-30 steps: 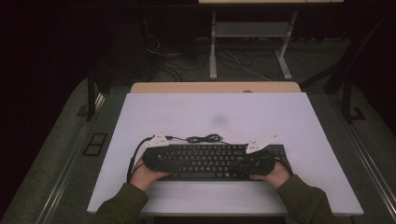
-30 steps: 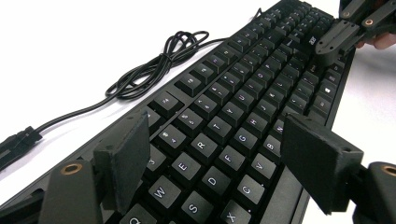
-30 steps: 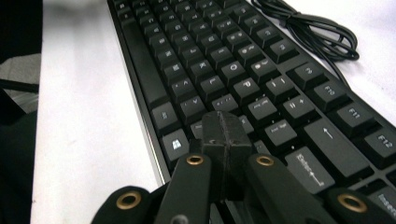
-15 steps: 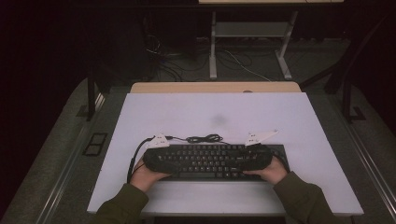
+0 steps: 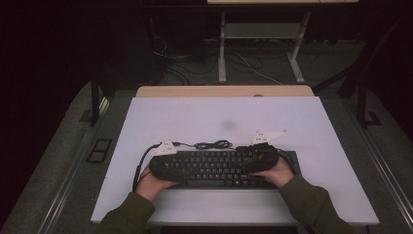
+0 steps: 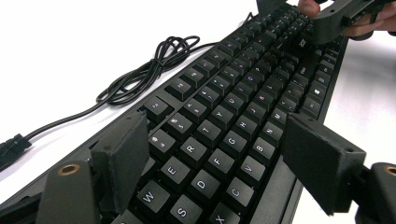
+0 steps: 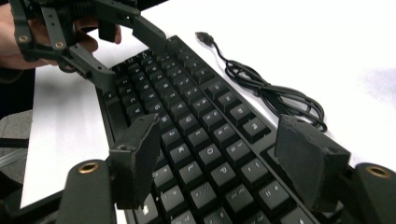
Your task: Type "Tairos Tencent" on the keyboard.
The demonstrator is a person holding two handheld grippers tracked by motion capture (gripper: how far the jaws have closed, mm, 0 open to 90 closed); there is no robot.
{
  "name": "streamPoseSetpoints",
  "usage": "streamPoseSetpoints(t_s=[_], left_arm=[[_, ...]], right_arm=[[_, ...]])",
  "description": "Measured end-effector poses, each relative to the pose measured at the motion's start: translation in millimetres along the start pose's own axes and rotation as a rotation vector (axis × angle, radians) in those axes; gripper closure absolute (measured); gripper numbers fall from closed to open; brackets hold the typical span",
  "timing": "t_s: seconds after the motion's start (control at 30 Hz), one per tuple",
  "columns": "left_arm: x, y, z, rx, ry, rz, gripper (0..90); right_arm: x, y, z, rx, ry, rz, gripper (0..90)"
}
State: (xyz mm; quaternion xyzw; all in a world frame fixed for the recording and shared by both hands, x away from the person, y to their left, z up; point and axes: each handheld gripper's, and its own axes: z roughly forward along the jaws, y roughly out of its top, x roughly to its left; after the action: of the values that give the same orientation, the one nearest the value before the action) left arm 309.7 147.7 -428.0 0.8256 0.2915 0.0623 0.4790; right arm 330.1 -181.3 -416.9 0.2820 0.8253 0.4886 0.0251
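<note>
Straddling the right end of the keyboard point(image 5: 224, 168), the right gripper point(image 7: 224, 163) is seen with jaws just spread and pads clear, so that end is judged released. The left gripper point(image 6: 219, 158) is held spread across the left end, pads likewise clear. The keyboard is laid on the bench point(image 5: 219, 117), its cable point(image 5: 212, 145) coiled behind.

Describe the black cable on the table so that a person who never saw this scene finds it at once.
On the white table, a black keyboard lies near the person's edge. Just beyond its far edge lies the cable, loosely coiled, running left to a plug. It is the only thin, looped thing on the white surface.
</note>
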Motion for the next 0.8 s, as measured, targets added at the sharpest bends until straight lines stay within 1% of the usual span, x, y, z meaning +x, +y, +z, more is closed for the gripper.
streamPoseSetpoints(t_s=[0.1, 0.23, 0.43, 0.5, 0.63, 0.73, 0.8], left_arm=[[-0.4, 0.0, 0.5, 0.002, 0.002, 0.001, 22.4], [-0.5, 0.5, 0.3, 0.000, 0.005, 0.005, 22.5], [-0.1, 0.3, -0.4, 0.000, 0.009, 0.008, 23.2], [0.1, 0.2, -0.7, 0.001, 0.012, 0.009, 23.6], [0.8, -0.1, -1.7, 0.002, 0.005, 0.014, 26.7], [0.8, -0.1, -3.3, 0.005, 0.003, 0.026, 30.4], [0.6, -0.3, -4.4, 0.012, 0.004, 0.034, 34.6]], right_arm=[[0.0, 2.8, 2.8, -0.010, 0.000, -0.006, 29.8], [-0.2, 4.9, 7.5, -0.007, 0.003, -0.008, 29.2], [0.0, 10.3, 12.9, -0.018, 0.003, -0.018, 28.9], [0.4, 11.9, 14.4, -0.022, 0.002, -0.014, 28.9], [0.5, 14.7, 18.3, -0.025, 0.005, -0.017, 28.5], [1.0, 15.1, 20.6, -0.025, 0.005, -0.021, 28.3], [1.6, 14.4, 21.4, -0.024, 0.004, -0.022, 28.1]])
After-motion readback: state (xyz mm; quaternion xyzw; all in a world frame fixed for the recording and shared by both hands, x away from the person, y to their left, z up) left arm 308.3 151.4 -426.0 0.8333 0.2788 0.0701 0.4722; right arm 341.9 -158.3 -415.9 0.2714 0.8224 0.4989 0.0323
